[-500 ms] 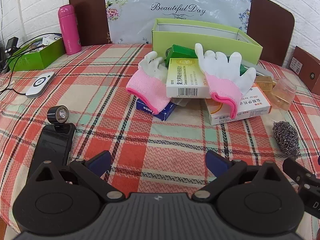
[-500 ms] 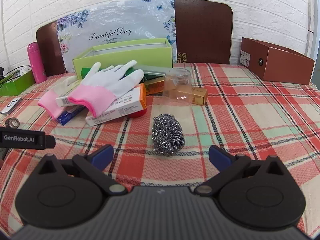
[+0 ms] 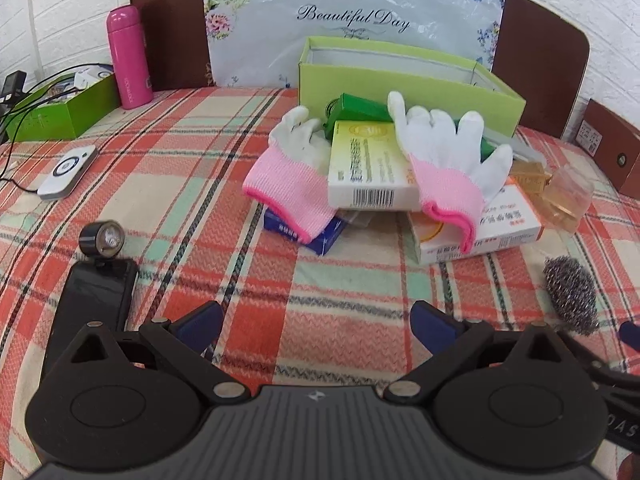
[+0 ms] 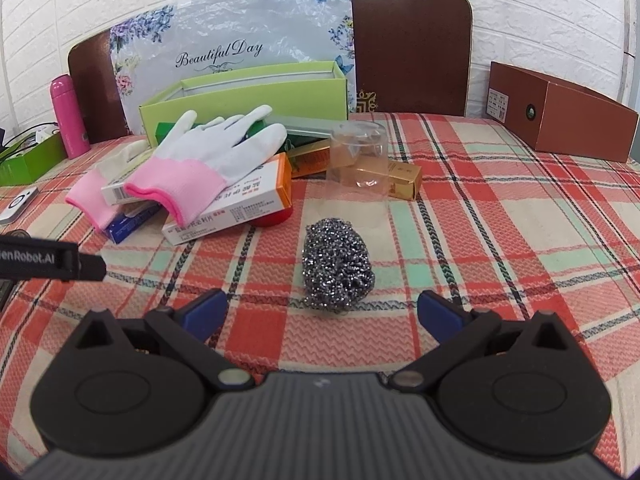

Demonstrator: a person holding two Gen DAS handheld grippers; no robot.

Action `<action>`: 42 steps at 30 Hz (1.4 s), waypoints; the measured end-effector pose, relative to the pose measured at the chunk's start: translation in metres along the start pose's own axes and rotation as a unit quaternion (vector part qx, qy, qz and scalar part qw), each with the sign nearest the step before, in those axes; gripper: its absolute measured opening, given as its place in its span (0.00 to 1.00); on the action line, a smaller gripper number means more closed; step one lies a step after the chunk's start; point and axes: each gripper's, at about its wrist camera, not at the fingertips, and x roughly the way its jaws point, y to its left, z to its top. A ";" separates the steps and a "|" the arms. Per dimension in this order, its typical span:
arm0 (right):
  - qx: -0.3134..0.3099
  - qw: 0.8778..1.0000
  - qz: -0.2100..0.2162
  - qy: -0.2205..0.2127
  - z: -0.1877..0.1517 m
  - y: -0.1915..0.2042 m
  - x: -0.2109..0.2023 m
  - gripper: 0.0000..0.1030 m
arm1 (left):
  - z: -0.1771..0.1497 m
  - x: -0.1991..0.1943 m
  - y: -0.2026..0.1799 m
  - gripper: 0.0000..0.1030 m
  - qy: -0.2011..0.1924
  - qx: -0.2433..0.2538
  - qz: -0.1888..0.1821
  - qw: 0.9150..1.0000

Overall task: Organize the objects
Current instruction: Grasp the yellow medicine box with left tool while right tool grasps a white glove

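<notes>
A pile lies in front of an open green box (image 3: 408, 80) (image 4: 248, 94): two white-and-pink gloves (image 3: 444, 160) (image 3: 292, 168) (image 4: 208, 160), a yellow-white medicine box (image 3: 370, 168), an orange-white medicine box (image 3: 504, 224) (image 4: 244, 204), a blue box (image 3: 304, 232), gold boxes (image 4: 400, 174) and a clear cup (image 4: 358, 160). A steel wool scrubber (image 4: 336, 264) (image 3: 570, 292) lies just ahead of my right gripper (image 4: 320, 314), which is open and empty. My left gripper (image 3: 318, 322) is open and empty, short of the pile.
A pink bottle (image 3: 128, 56), a green tray with cables (image 3: 60, 108) and a white device (image 3: 68, 172) are at the left. A black phone with a lens (image 3: 96, 284) lies by my left gripper. A brown box (image 4: 560, 116) stands at the right. A floral bag (image 3: 352, 20) leans behind.
Both grippers have edged slightly forward toward the objects; nothing on the table has moved.
</notes>
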 end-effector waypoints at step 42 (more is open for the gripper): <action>-0.054 0.995 0.079 -0.041 0.017 0.017 -0.007 0.96 | 0.002 -0.007 0.026 0.80 0.006 -0.022 -0.088 0.996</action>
